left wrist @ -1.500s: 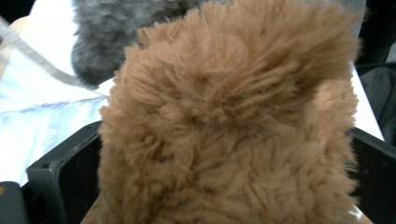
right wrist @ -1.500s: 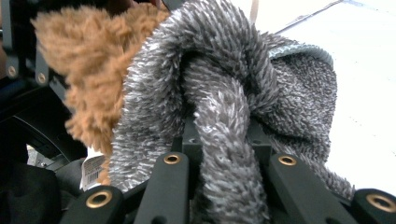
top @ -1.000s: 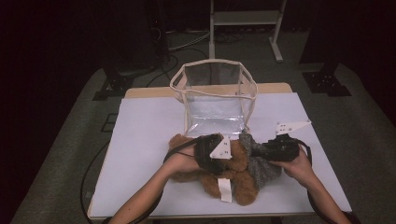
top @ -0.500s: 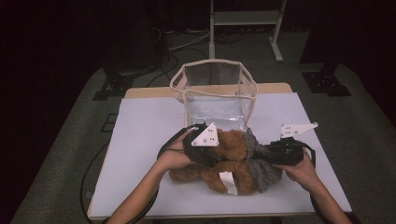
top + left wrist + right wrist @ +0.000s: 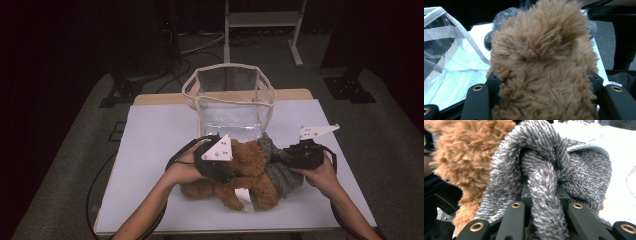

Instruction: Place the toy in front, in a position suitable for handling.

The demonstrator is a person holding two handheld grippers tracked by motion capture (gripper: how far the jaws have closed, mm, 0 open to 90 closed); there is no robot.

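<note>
From the high view, you hold the brown plush toy [image 5: 250, 170] low over the tabletop [image 5: 150, 150], just before the clear bag [image 5: 230, 95]. Left gripper view: your left hand-held gripper [image 5: 544, 87] is clamped on its brown fur. Right gripper view: your right hand-held gripper [image 5: 542, 195] pinches a fold of its grey knit garment [image 5: 574, 170]; pull unevenly and that garment may slide off.

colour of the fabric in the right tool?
Mottled grey-and-white fuzzy knit fabric, clearest in the right gripper view.
</note>
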